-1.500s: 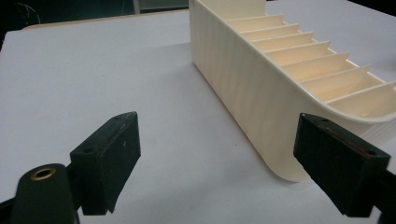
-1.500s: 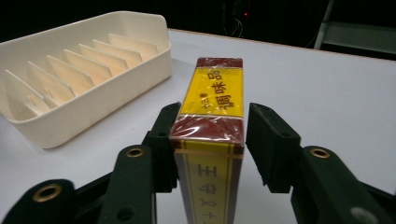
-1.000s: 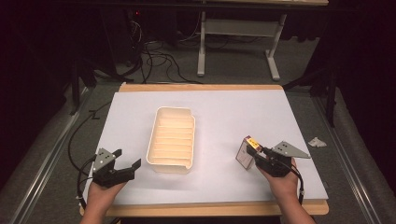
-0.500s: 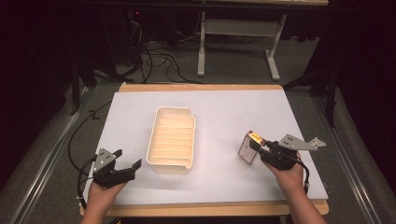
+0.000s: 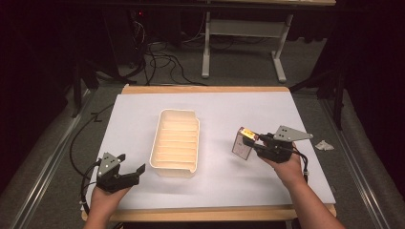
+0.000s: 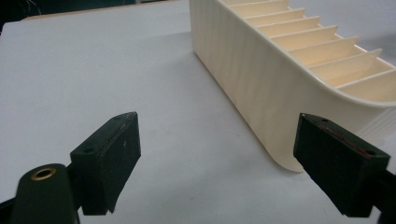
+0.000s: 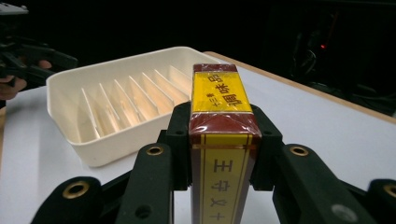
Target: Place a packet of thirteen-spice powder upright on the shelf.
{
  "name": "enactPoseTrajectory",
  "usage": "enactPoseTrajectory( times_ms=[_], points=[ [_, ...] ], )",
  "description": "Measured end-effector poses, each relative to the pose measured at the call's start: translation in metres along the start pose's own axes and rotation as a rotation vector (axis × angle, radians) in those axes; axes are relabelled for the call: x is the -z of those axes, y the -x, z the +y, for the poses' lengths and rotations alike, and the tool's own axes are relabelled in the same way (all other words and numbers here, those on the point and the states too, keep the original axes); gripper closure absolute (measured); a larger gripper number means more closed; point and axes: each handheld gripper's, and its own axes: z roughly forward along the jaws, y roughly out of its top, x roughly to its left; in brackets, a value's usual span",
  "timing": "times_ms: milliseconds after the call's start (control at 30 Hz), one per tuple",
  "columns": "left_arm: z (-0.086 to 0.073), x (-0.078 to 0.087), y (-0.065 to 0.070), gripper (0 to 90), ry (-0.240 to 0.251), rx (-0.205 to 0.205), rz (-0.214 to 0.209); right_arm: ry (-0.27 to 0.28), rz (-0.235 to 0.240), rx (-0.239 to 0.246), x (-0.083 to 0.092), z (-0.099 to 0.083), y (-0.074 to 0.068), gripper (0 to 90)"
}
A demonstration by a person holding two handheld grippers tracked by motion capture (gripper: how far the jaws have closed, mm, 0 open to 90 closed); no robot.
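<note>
White sheet-covered surface (image 5: 143,119) with wooden edging, seen from the high view; the person's forearms enter from the near side. At centre stands a cream plastic rectangular tray with upright slot dividers (image 5: 175,142), its long axis running away from the person. To its right, the right claw (image 5: 252,141) is closed on a small red-and-yellow printed box wrapped in clear film (image 5: 242,143), held clear of the sheet and well apart from the tray; in the right gripper view the box (image 7: 222,135) sits upright between the two black jaws, pinched across its narrow faces, with the tray (image 7: 116,112) beyond. The left claw (image 5: 133,171) rests at the near left, just beside the tray's near corner, jaws spread wide and empty; the left gripper view shows the tray wall (image 6: 252,79) between them and to the right.

Likely risks, as a judgement: the glossy film may let the box slip or twist in the pinch. If it is bound for a slot, a tilted approach could catch a thin divider and shove the light, unheld tray.
</note>
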Motion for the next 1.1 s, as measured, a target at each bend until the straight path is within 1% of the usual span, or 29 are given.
enactPoseTrajectory(
  times_ms=[67,100,133,167,267,333,367,467,500,533,567,633,667,700,733,767,867,900,933,1000,1033,1100],
  points=[
    [-0.001,0.0,0.0,15.5,0.0,-0.006,0.005,0.0,0.027,0.004,-0.005,0.004,0.002,68.2],
    [-0.001,0.0,0.0,15.6,0.0,-0.006,0.005,0.0,0.027,0.004,-0.005,0.004,0.002,68.2],
    [-0.002,0.0,0.0,15.5,0.002,-0.008,0.01,0.006,0.045,0.016,-0.011,0.008,0.005,68.2],
    [-0.002,0.0,0.0,15.5,0.002,-0.006,0.012,-0.003,0.054,0.016,-0.013,0.01,0.006,68.2],
    [-0.002,0.001,-0.001,15.5,0.01,-0.006,0.019,-0.002,0.095,0.03,-0.023,0.014,0.011,68.3],
    [-0.002,0.001,-0.001,15.5,0.011,-0.005,0.02,-0.006,0.118,0.028,-0.029,0.016,0.013,68.3],
    [-0.001,0.002,-0.001,15.5,0.017,0.002,0.023,-0.008,0.132,0.035,-0.033,0.017,0.015,68.3],
    [-0.001,0.002,-0.002,15.5,0.022,0.007,0.026,-0.013,0.152,0.039,-0.041,0.018,0.015,68.3],
    [0.0,0.003,-0.003,15.5,0.024,0.006,0.027,-0.016,0.18,0.045,-0.05,0.021,0.015,68.3],
    [0.0,0.003,-0.003,15.5,0.024,0.006,0.027,-0.016,0.18,0.045,-0.05,0.021,0.015,68.3],
    [0.0,0.003,-0.003,15.5,0.026,0.007,0.03,-0.01,0.196,0.052,-0.056,0.024,0.012,68.3],
    [0.0,0.003,-0.003,15.5,0.027,0.009,0.031,-0.012,0.204,0.06,-0.058,0.026,0.011,68.3],
    [0.0,0.004,-0.004,15.5,0.028,0.009,0.031,0.002,0.222,0.062,-0.063,0.029,0.007,68.3],
    [0.0,0.004,-0.004,15.5,0.03,0.013,0.03,-0.002,0.234,0.064,-0.066,0.031,0.007,68.3],
    [0.0,0.004,-0.004,15.5,0.03,0.013,0.03,-0.002,0.234,0.064,-0.066,0.031,0.007,68.3],
    [0.001,0.005,-0.004,15.5,0.032,0.014,0.029,0.002,0.245,0.078,-0.071,0.034,0.002,68.4],
    [0.001,0.005,-0.004,15.5,0.031,0.013,0.028,0.003,0.258,0.08,-0.075,0.038,-0.001,68.4],
    [0.002,0.005,-0.004,15.5,0.032,0.015,0.027,0.011,0.259,0.089,-0.077,0.039,-0.002,68.4],
    [0.002,0.005,-0.004,15.5,0.033,0.015,0.025,0.011,0.274,0.095,-0.08,0.043,-0.006,68.4],
    [0.002,0.006,-0.004,15.5,0.032,0.014,0.024,0.009,0.278,0.099,-0.082,0.045,-0.007,68.4],
    [0.002,0.006,-0.004,15.5,0.033,0.015,0.024,0.011,0.29,0.104,-0.086,0.047,-0.01,68.4],
    [0.002,0.006,-0.004,15.5,0.033,0.015,0.024,0.011,0.293,0.112,-0.087,0.048,-0.01,68.4]
  ],
)
